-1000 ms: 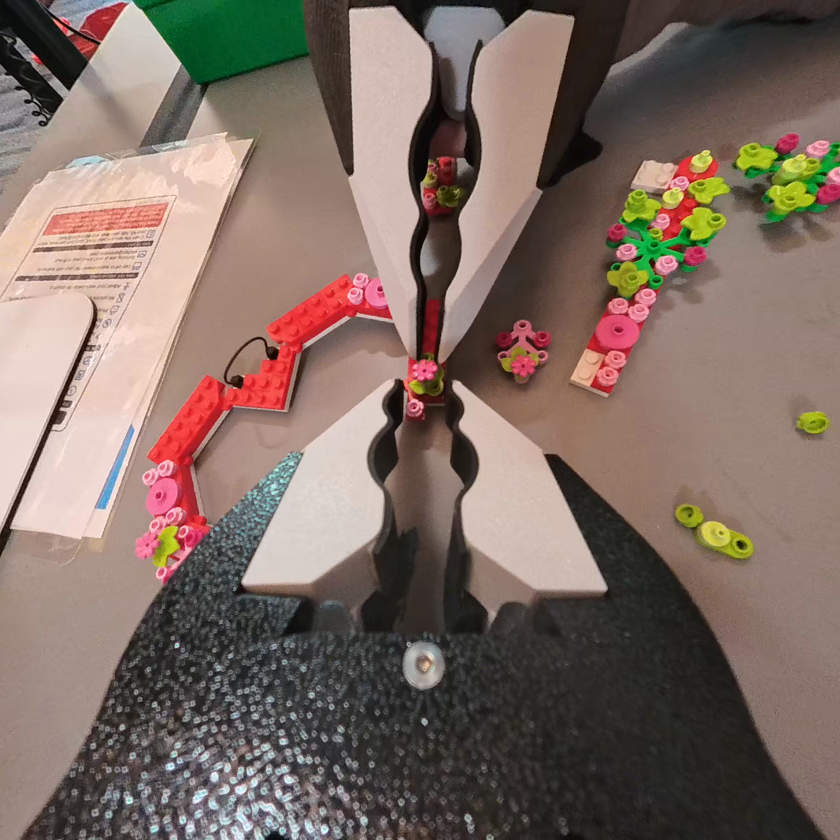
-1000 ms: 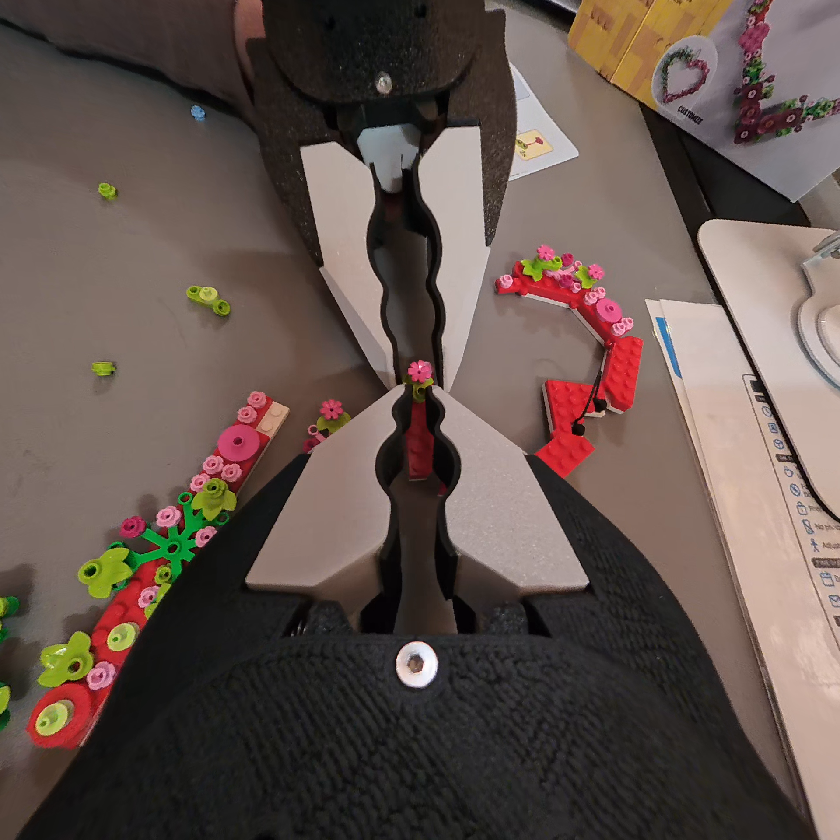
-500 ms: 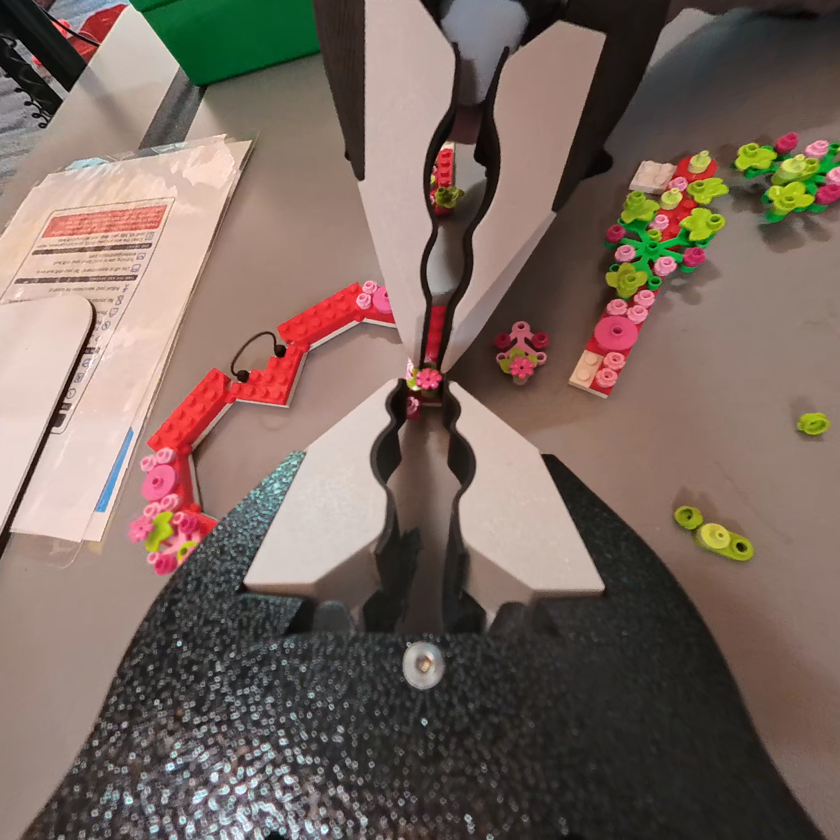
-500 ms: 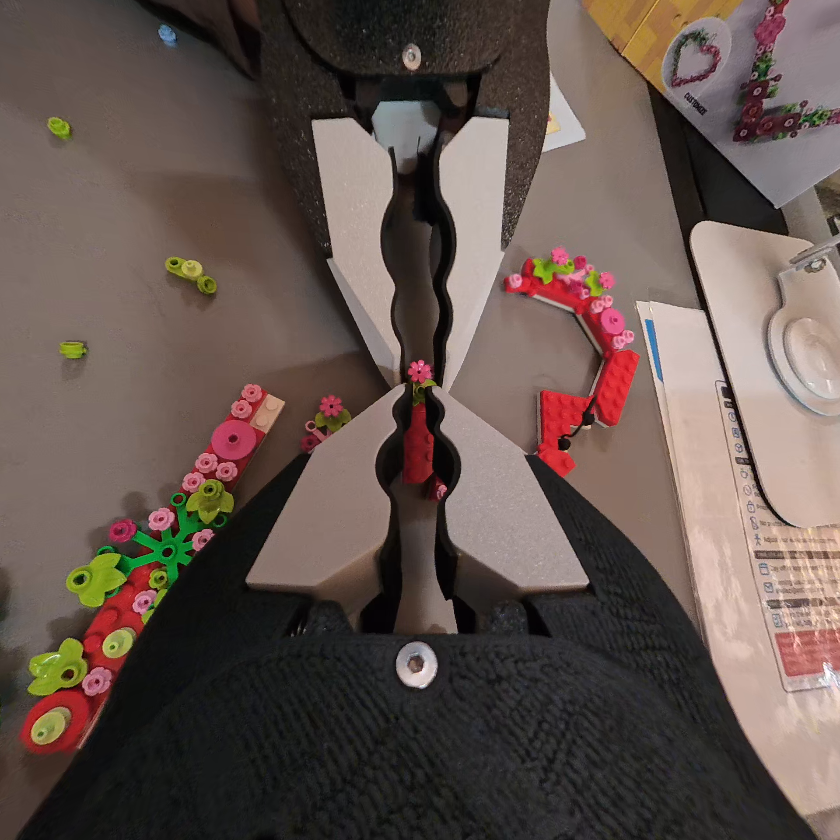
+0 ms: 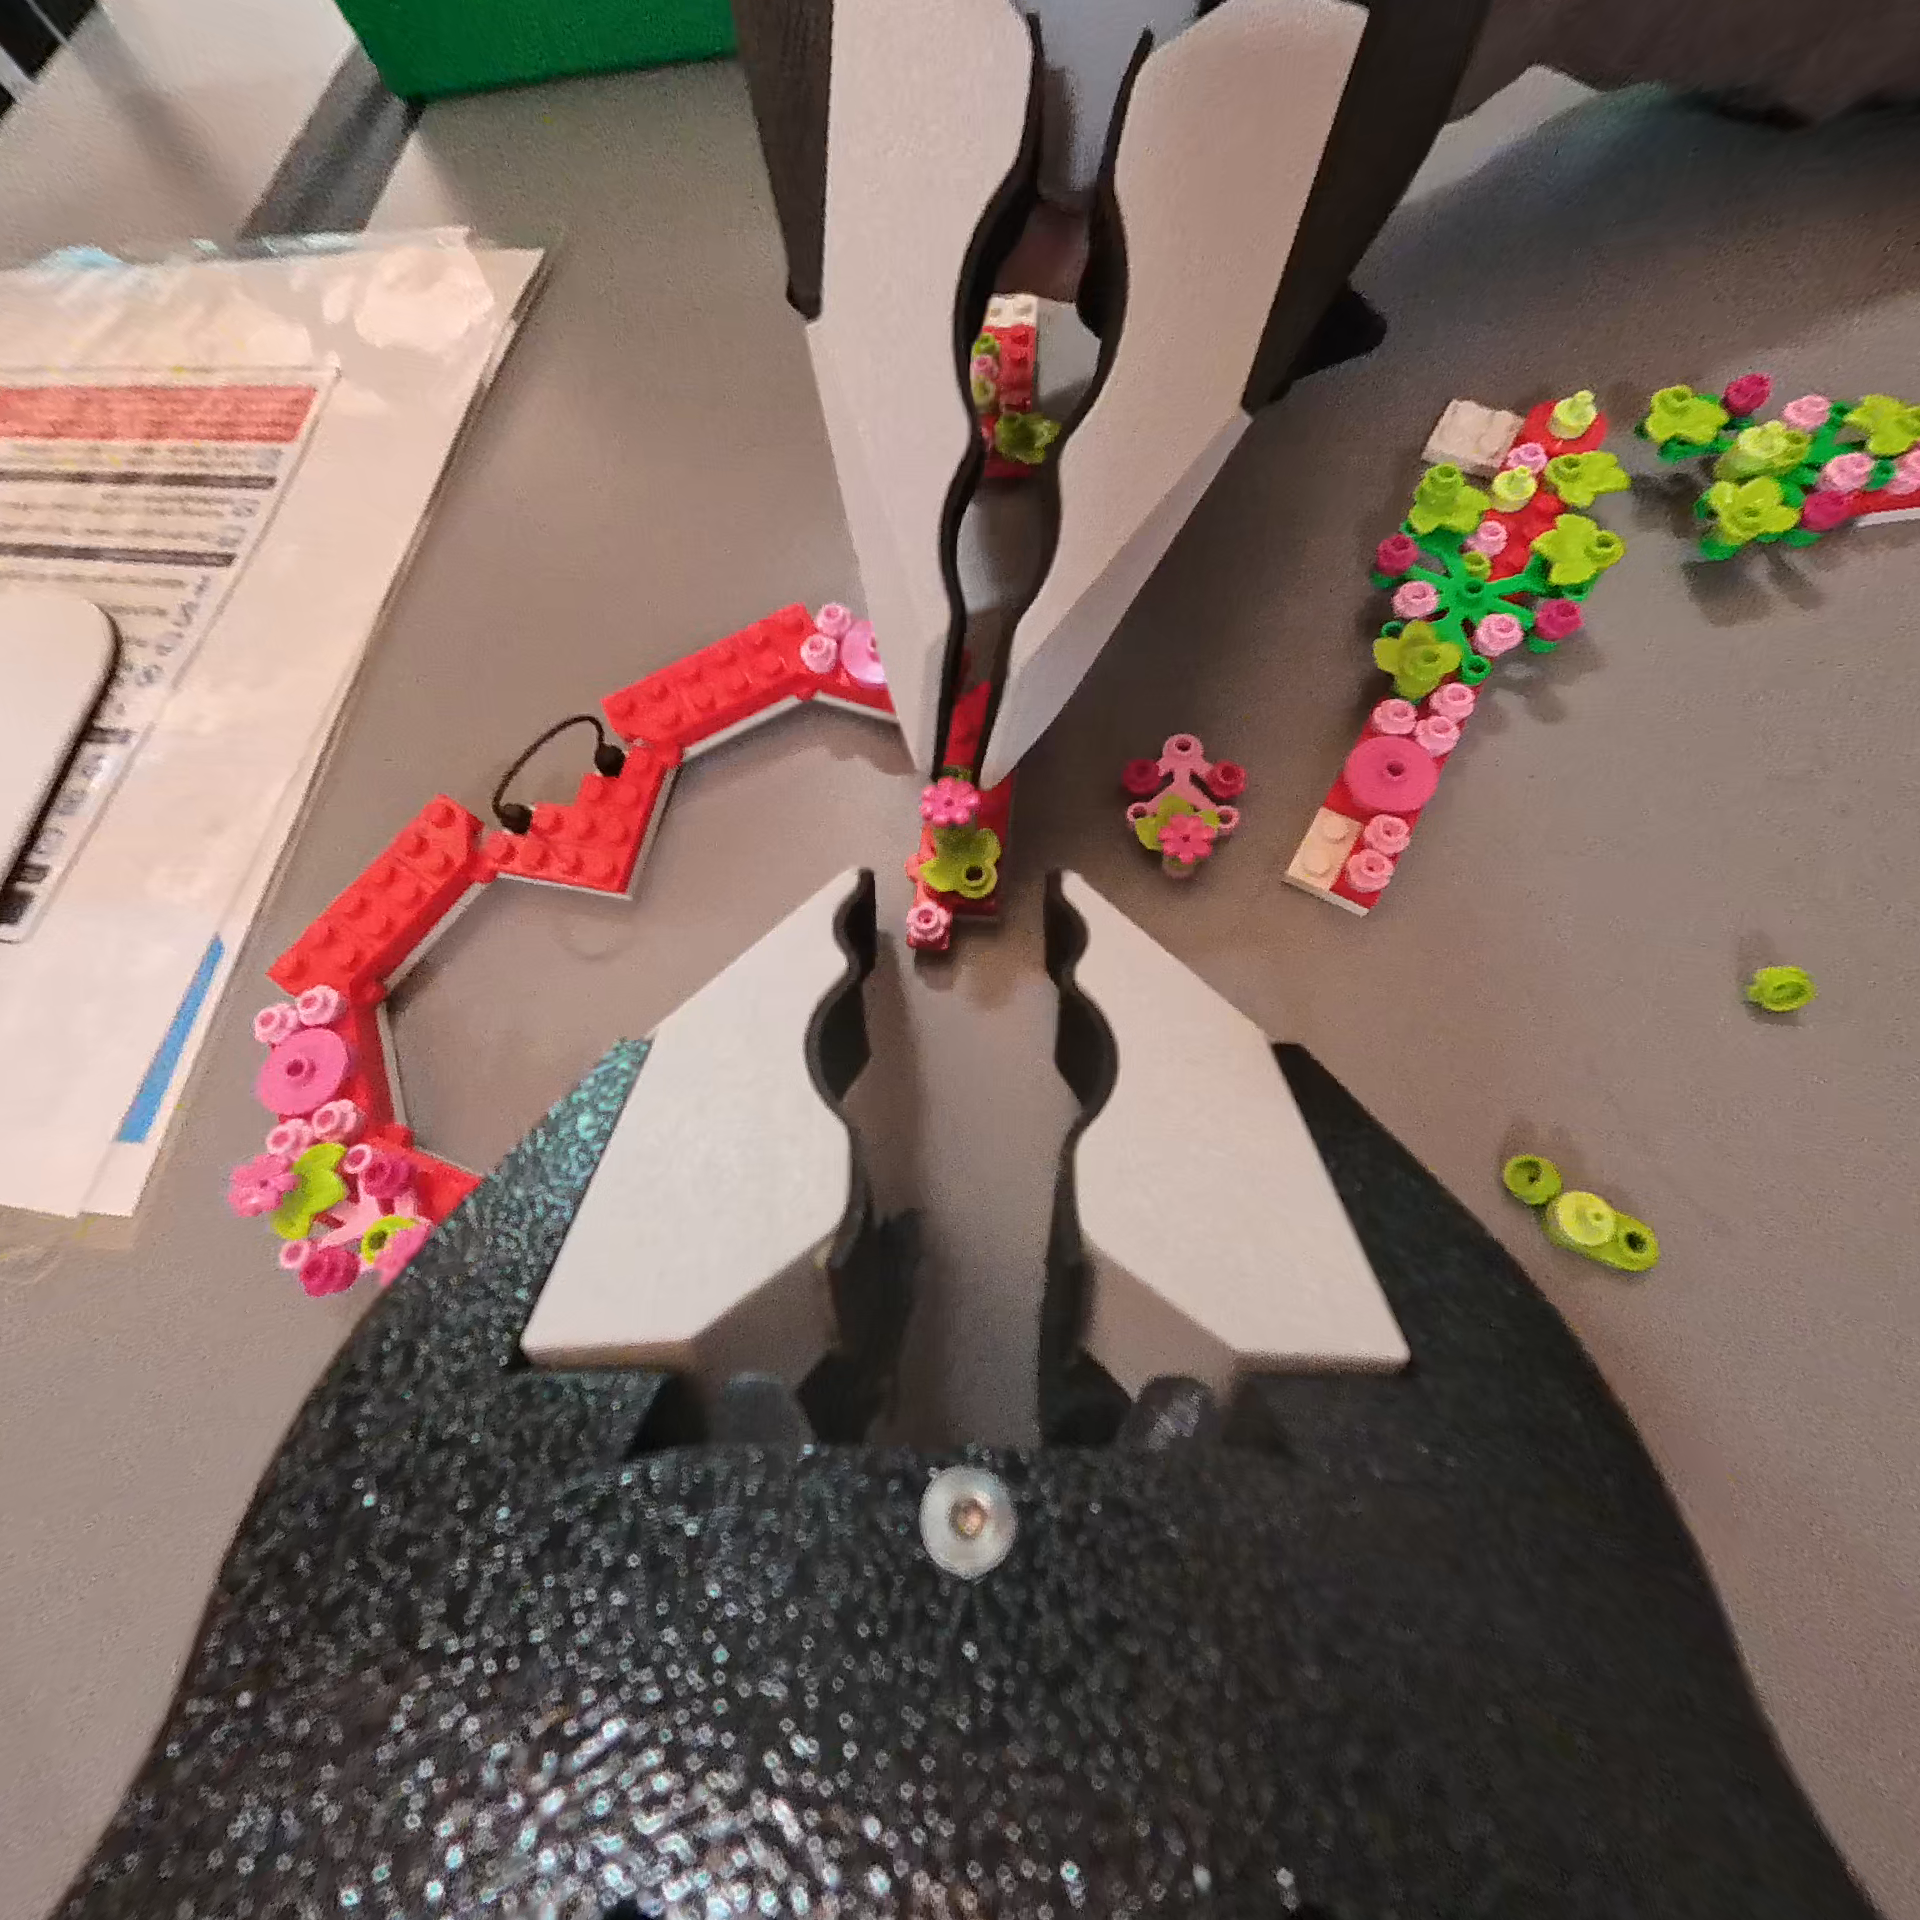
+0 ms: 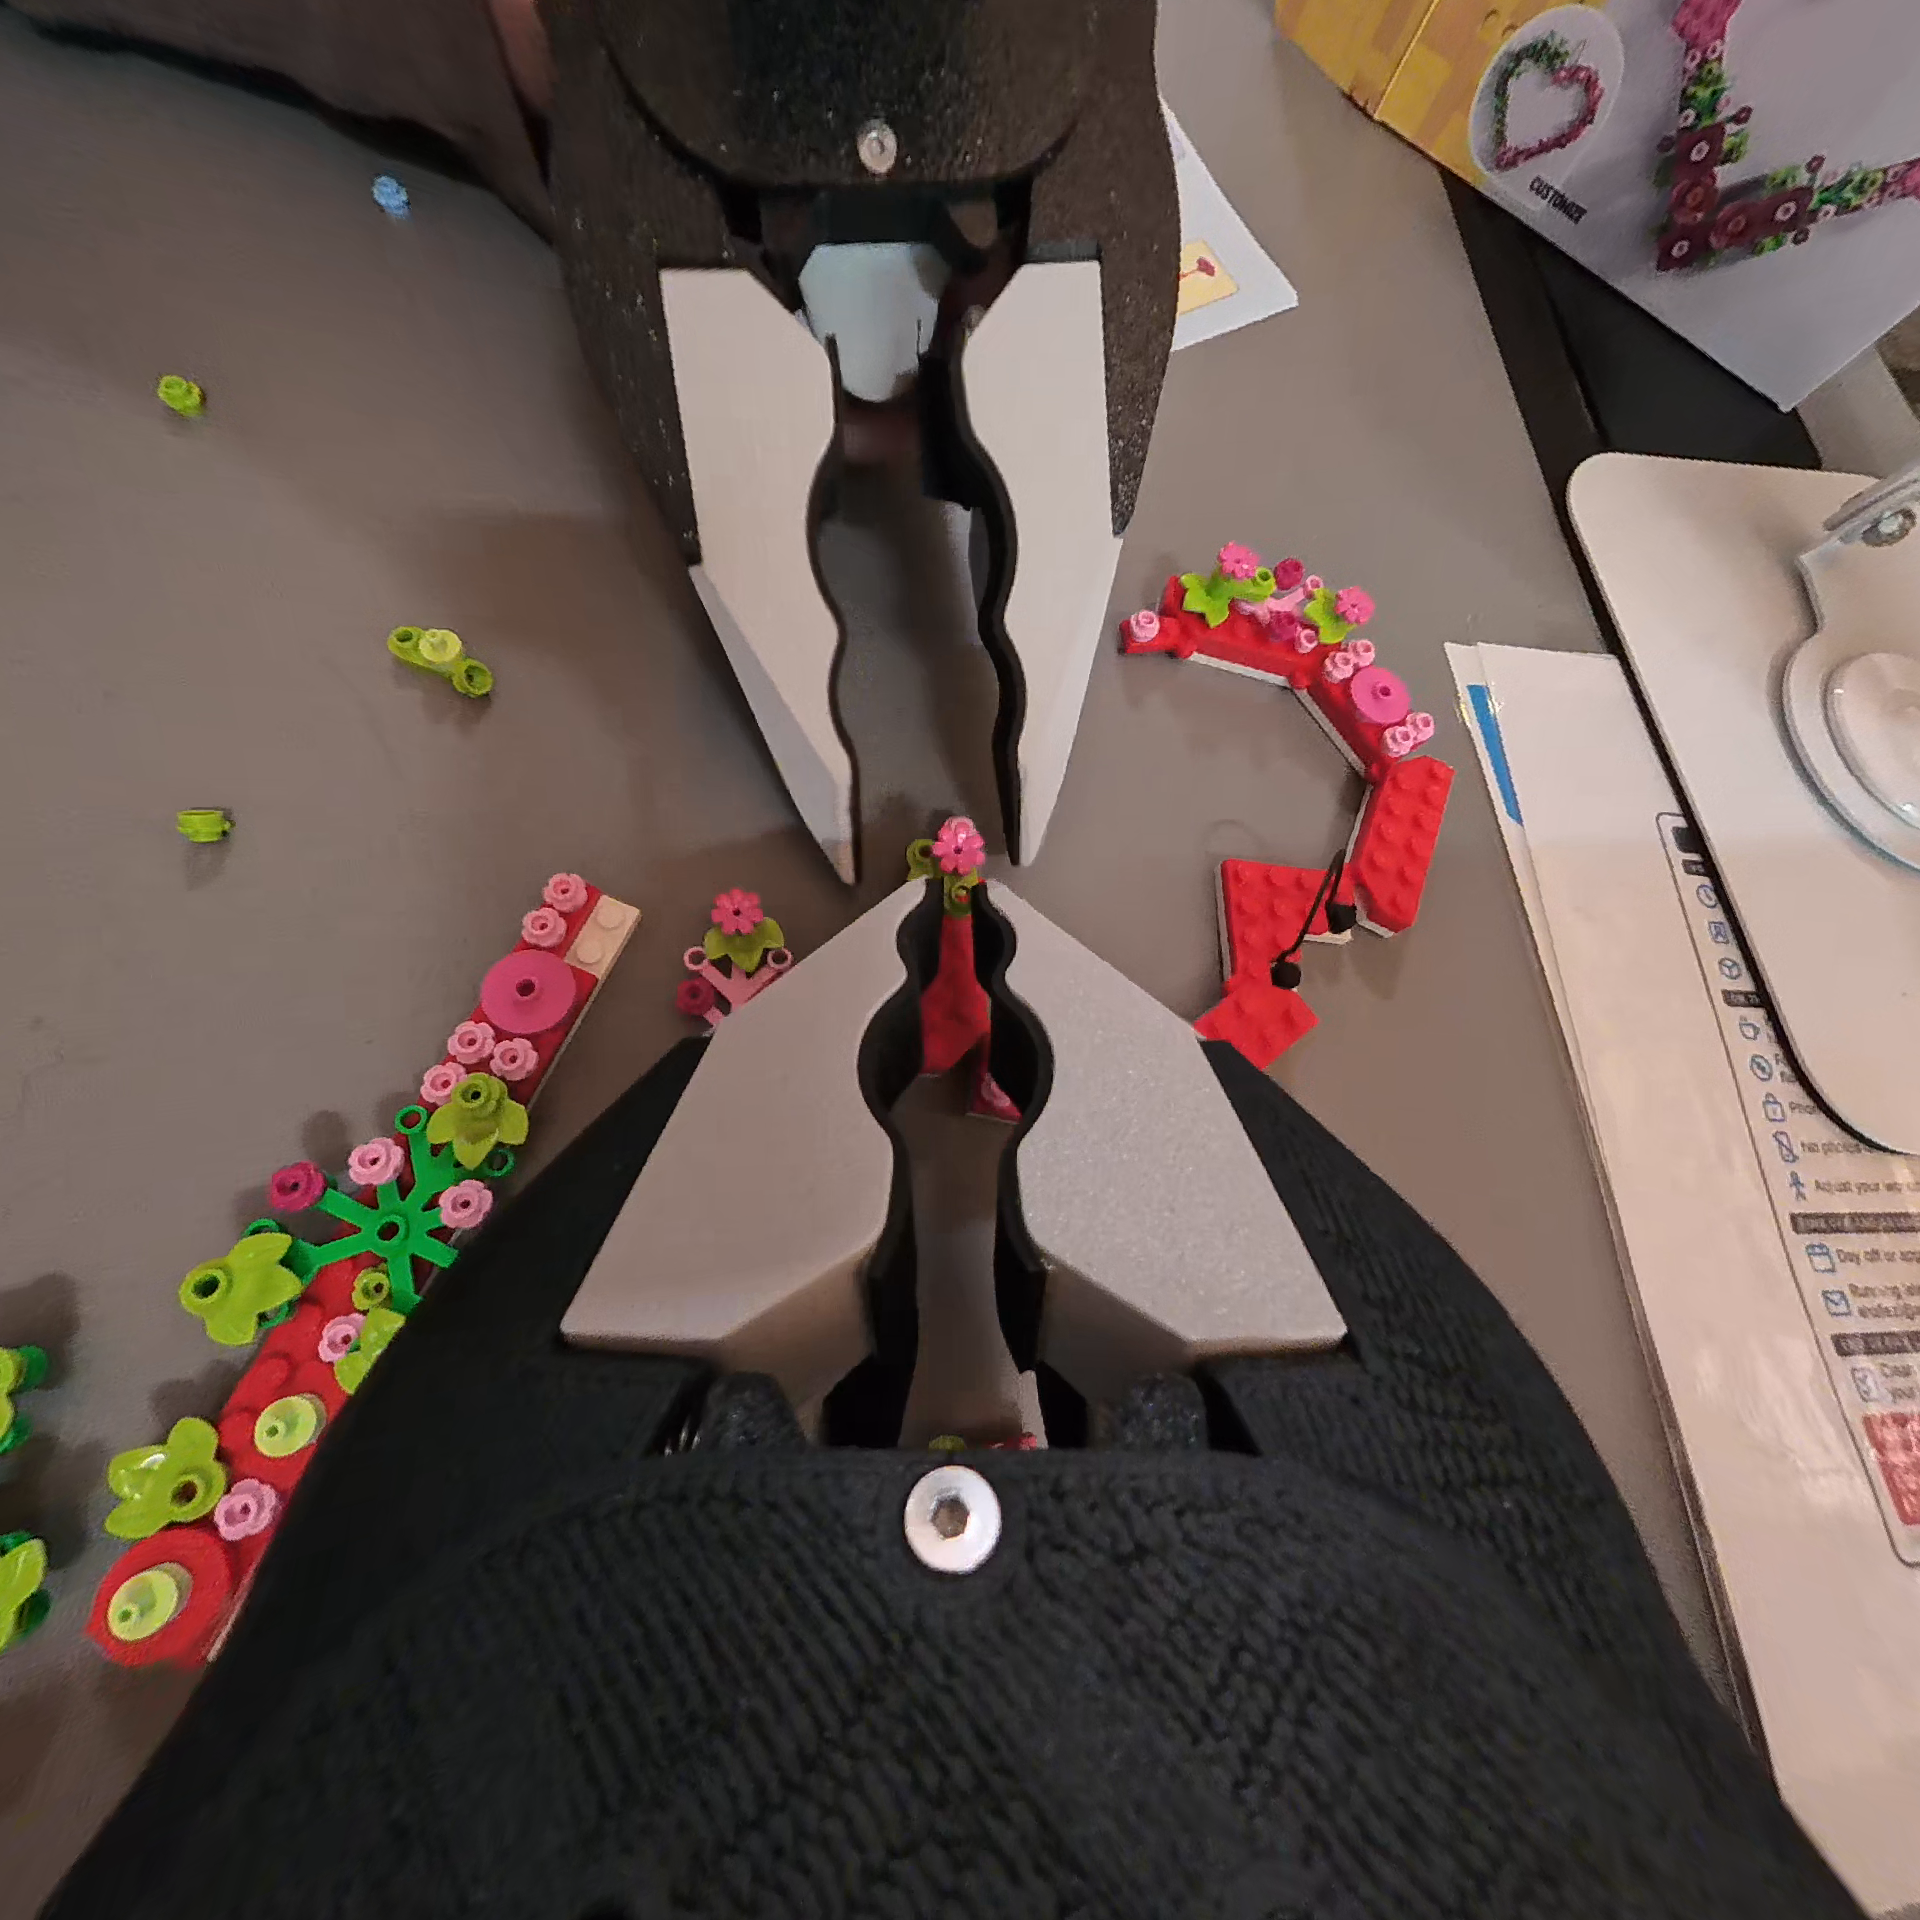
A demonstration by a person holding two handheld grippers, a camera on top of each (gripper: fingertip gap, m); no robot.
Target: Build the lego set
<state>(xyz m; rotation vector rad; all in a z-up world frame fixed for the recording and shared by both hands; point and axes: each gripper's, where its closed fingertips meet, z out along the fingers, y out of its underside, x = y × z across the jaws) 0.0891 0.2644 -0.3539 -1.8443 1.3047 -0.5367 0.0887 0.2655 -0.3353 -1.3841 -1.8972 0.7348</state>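
Observation:
My right gripper [image 6: 951,894] is shut on a narrow red lego strip [image 6: 951,997] that has a pink flower [image 6: 958,847] and a lime leaf at its front end. In the left wrist view the right gripper [image 5: 956,774] comes in from the top, and the strip's flowered end [image 5: 961,862] sticks out toward me. My left gripper [image 5: 956,883] is open, with its fingertips either side of that end and not touching it. In the right wrist view the left gripper [image 6: 935,862] faces mine, open.
A red zigzag arc with a black cord [image 5: 582,821] lies left. A long flowered strip [image 5: 1455,623], a small pink cluster [image 5: 1179,800] and loose lime pieces [image 5: 1584,1216] lie right. Papers [image 5: 208,623] and a green box [image 5: 540,42] are at the left edge. A lego box [image 6: 1662,125] is at far right.
My left gripper has opened and let go of the strip's flowered end. The right gripper still holds the strip and has drawn back slightly.

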